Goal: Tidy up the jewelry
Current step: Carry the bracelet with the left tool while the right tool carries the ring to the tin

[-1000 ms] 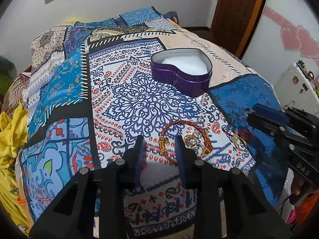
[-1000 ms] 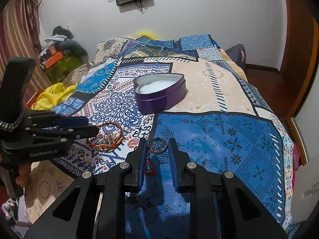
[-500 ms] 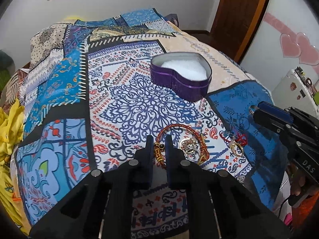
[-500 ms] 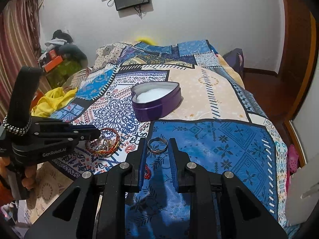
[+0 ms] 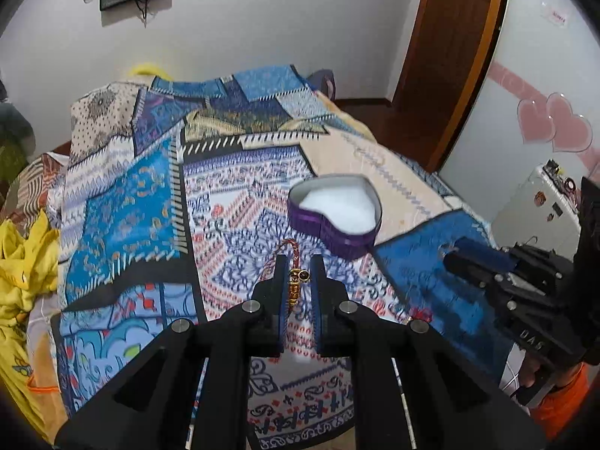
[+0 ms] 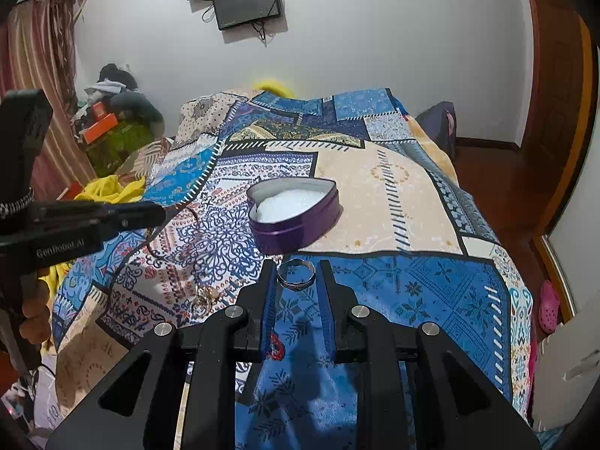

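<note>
My left gripper (image 5: 297,273) is shut on a red and gold braided bracelet (image 5: 294,262) and holds it above the bedspread, short of the box. A purple heart-shaped box (image 5: 337,217) with white lining sits open on the bed; it also shows in the right wrist view (image 6: 294,212). My right gripper (image 6: 296,275) is shut on a silver ring (image 6: 296,274), lifted above the blue patch just in front of the box. A gold piece of jewelry (image 6: 204,298) lies on the bedspread to the left. The right gripper also shows in the left wrist view (image 5: 455,253).
A patchwork bedspread (image 6: 393,195) covers the bed. Yellow cloth (image 5: 18,262) lies at its left side. A wooden door (image 5: 450,56) and a white case (image 5: 532,210) stand at the right. A clutter pile (image 6: 112,112) sits far left.
My left gripper closed on the bracelet and lifted it off the bedspread. My right gripper rose with the ring and moved nearer the box.
</note>
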`<state>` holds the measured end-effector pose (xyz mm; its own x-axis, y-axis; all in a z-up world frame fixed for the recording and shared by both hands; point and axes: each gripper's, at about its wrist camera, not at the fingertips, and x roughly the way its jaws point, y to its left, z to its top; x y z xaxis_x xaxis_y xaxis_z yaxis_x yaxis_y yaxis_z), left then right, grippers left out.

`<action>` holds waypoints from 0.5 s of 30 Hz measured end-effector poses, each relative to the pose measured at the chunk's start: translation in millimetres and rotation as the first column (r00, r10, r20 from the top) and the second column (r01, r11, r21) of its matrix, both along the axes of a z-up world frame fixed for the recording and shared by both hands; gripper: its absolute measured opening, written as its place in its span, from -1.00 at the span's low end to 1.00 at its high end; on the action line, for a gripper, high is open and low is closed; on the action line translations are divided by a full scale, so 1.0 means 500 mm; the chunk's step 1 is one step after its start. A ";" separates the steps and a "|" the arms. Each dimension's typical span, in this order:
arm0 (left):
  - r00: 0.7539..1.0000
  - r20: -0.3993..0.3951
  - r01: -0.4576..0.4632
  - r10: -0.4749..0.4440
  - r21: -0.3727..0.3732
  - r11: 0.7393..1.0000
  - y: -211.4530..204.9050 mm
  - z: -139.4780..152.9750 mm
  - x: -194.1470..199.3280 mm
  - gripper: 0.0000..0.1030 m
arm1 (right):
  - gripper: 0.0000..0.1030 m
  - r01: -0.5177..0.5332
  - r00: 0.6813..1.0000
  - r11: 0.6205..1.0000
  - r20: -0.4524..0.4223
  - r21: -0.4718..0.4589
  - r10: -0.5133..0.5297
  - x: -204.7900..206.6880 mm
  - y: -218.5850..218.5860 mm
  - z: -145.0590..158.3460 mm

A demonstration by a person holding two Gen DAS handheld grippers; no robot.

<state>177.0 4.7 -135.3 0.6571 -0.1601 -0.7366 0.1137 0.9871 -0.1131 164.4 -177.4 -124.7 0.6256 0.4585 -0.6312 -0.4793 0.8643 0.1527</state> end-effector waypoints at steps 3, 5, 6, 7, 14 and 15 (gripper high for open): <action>1.000 0.026 0.004 -0.004 -0.002 1.000 -0.003 0.016 0.005 -0.81 | -0.62 0.000 1.000 1.000 0.014 0.003 0.000 0.005 0.003 0.009; 0.999 0.037 0.008 -0.008 -0.003 1.000 -0.005 0.023 0.007 -0.81 | -0.62 -0.002 1.000 1.000 0.023 0.004 0.002 0.009 0.006 0.016; 0.999 0.045 0.011 -0.011 -0.004 1.000 -0.007 0.029 0.009 -0.81 | -0.62 -0.003 1.000 1.000 0.028 0.005 0.003 0.010 0.007 0.017; 0.999 0.052 0.013 -0.013 -0.004 1.000 -0.008 0.033 0.011 -0.81 | -0.62 -0.005 0.999 1.000 0.034 0.005 0.004 0.013 0.009 0.021; 0.995 0.095 0.032 -0.032 -0.002 0.999 -0.024 0.063 0.030 -0.81 | -0.62 -0.012 0.998 1.000 0.059 0.001 0.012 0.028 0.023 0.031; 0.994 0.100 0.034 -0.033 -0.002 0.999 -0.026 0.066 0.033 -0.81 | -0.62 -0.011 0.998 1.000 0.058 0.000 0.011 0.031 0.025 0.031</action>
